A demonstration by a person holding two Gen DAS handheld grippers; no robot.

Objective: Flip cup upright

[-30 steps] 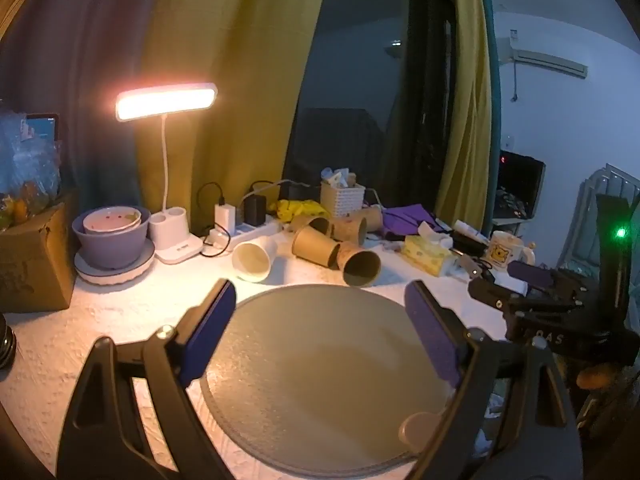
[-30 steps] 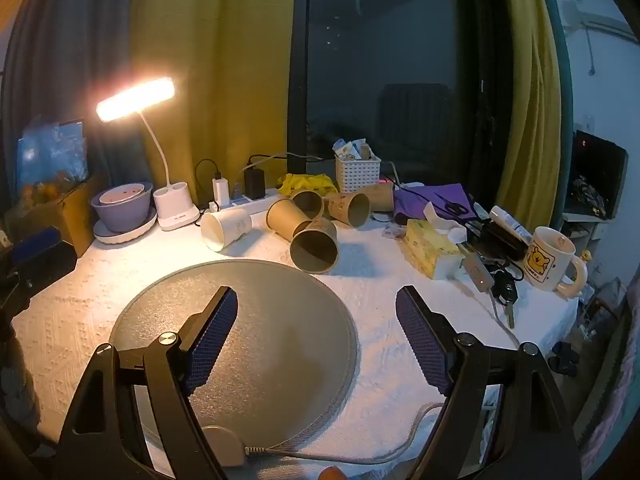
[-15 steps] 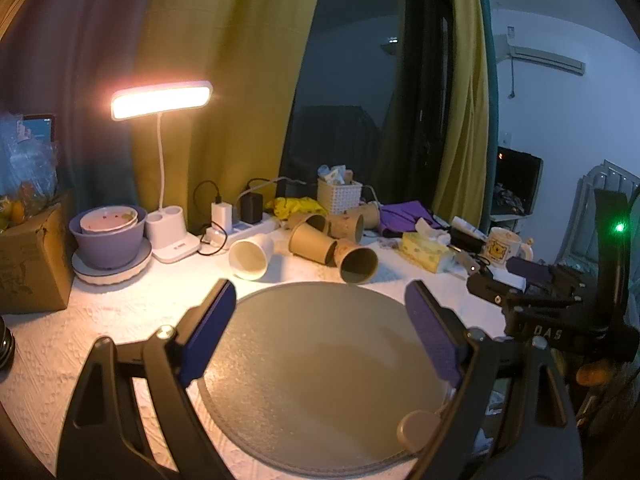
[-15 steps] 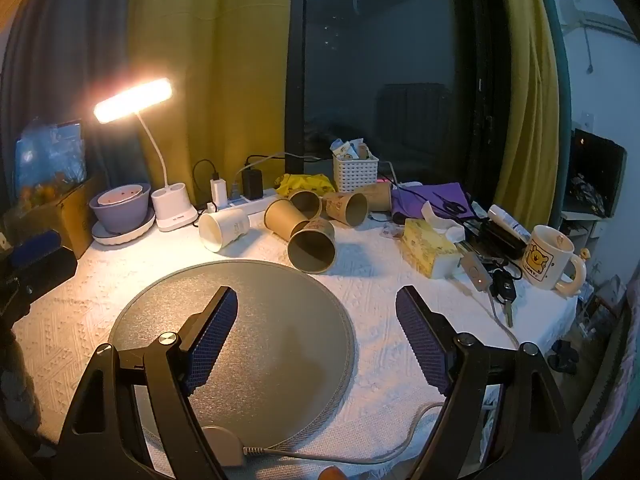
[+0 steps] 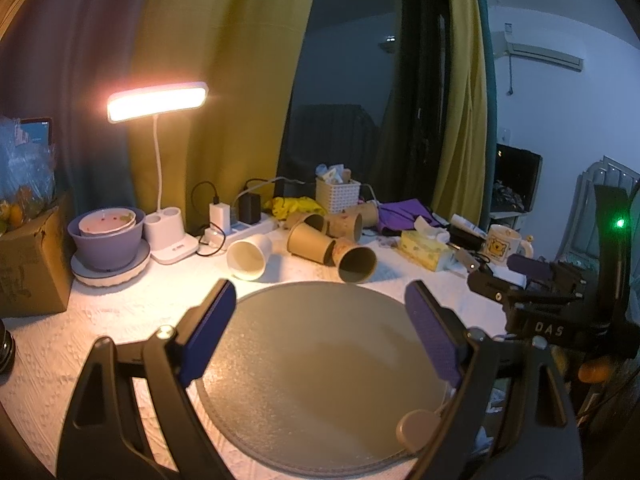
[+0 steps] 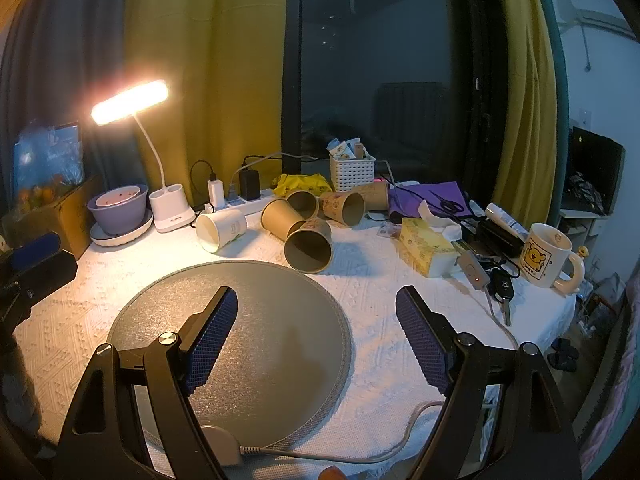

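Note:
Several paper cups lie on their sides behind a round grey mat [image 5: 320, 368] [image 6: 240, 320]. A white cup [image 5: 249, 254] [image 6: 221, 229] lies at the left, its mouth toward me. The nearest brown cup [image 5: 357, 265] [image 6: 309, 245] lies at the mat's far edge, with more brown cups [image 5: 310, 237] [image 6: 280, 216] behind it. My left gripper [image 5: 320, 332] is open and empty above the mat. My right gripper [image 6: 316, 336] is open and empty above the mat's right edge. The right gripper also shows in the left wrist view [image 5: 532, 280].
A lit desk lamp [image 5: 158, 100] [image 6: 130, 102], a purple bowl on a plate [image 5: 106, 236], a power strip with chargers [image 6: 236, 196], a white basket [image 6: 352, 174], a tissue box [image 6: 428, 246], keys [image 6: 500, 284] and a bear mug [image 6: 546, 258] crowd the table. A cardboard box [image 5: 28, 264] stands at the left.
Both grippers have drifted slightly; the cups sit a little lower and closer in both views. Both stay open. No cup has moved.

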